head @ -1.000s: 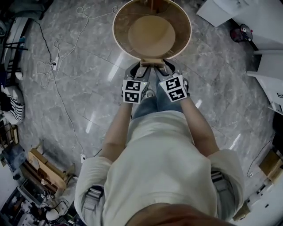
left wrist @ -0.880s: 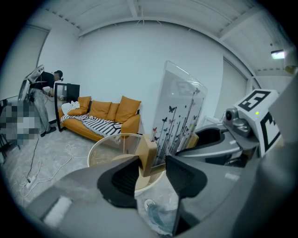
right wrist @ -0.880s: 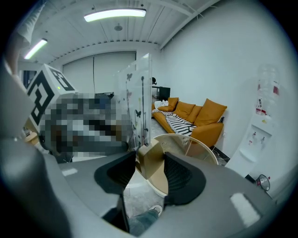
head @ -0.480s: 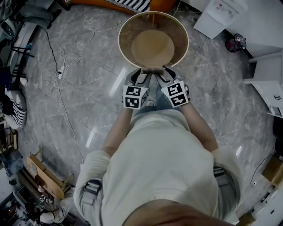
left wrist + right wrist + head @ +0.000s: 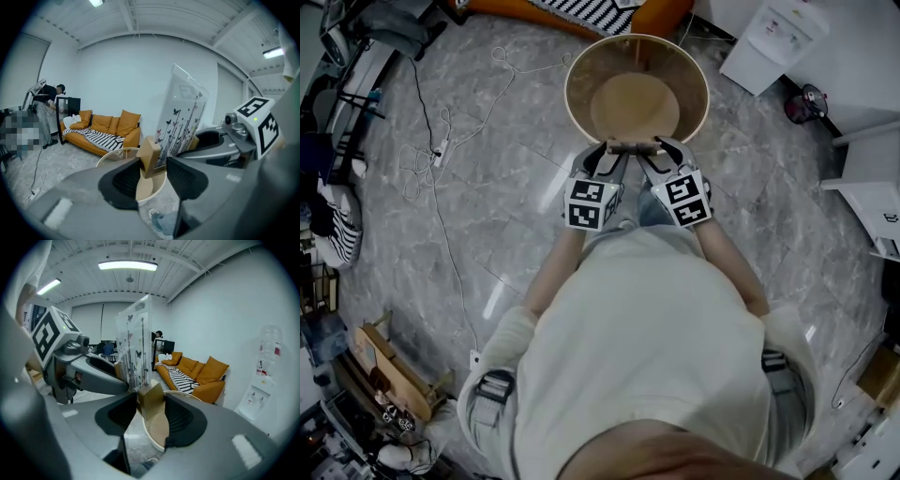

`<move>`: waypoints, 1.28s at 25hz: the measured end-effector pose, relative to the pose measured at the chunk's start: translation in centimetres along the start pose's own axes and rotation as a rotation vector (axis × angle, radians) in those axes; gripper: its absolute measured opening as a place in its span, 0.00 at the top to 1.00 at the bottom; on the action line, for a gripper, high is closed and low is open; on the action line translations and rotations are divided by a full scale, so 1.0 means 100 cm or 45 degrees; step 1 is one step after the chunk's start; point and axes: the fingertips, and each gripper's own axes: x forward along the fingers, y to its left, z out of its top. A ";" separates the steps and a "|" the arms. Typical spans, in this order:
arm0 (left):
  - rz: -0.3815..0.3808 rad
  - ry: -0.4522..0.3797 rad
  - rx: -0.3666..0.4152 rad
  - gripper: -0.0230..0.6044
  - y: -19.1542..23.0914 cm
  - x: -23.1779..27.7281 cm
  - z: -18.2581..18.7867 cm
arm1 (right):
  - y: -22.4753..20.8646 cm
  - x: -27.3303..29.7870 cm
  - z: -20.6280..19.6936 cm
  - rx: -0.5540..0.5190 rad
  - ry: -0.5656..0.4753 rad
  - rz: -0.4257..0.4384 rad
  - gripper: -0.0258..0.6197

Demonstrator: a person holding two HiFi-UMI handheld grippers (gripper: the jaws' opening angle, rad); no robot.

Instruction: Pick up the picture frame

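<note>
The picture frame is a clear panel printed with butterflies [image 5: 180, 117] standing in a wooden base bar [image 5: 633, 147]. Both grippers hold it up in front of the person, above a round wooden table [image 5: 581, 70]. My left gripper [image 5: 609, 155] is shut on the left end block of the base [image 5: 150, 157]. My right gripper [image 5: 661, 150] is shut on the other end block [image 5: 152, 399], and the panel [image 5: 133, 343] rises upright beside it. Each gripper view shows the other gripper across the frame.
An orange sofa with a striped blanket [image 5: 600, 9] stands beyond the table. Cables [image 5: 441, 150] trail over the marble floor at left. A white water dispenser [image 5: 773, 42] is at upper right. Cluttered shelves line the left edge. A person [image 5: 47, 110] stands far off at left.
The table has slid right and down in the head view and the sofa has come into sight at the top. Both grippers keep the same hold on the frame.
</note>
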 end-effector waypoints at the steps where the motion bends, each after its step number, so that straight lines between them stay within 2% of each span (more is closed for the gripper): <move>1: 0.003 -0.005 0.002 0.68 0.001 -0.002 0.001 | 0.001 0.000 0.002 -0.006 -0.005 -0.001 0.67; 32: 0.010 0.000 -0.014 0.68 0.010 0.000 0.004 | 0.000 0.008 0.006 -0.036 -0.001 0.016 0.68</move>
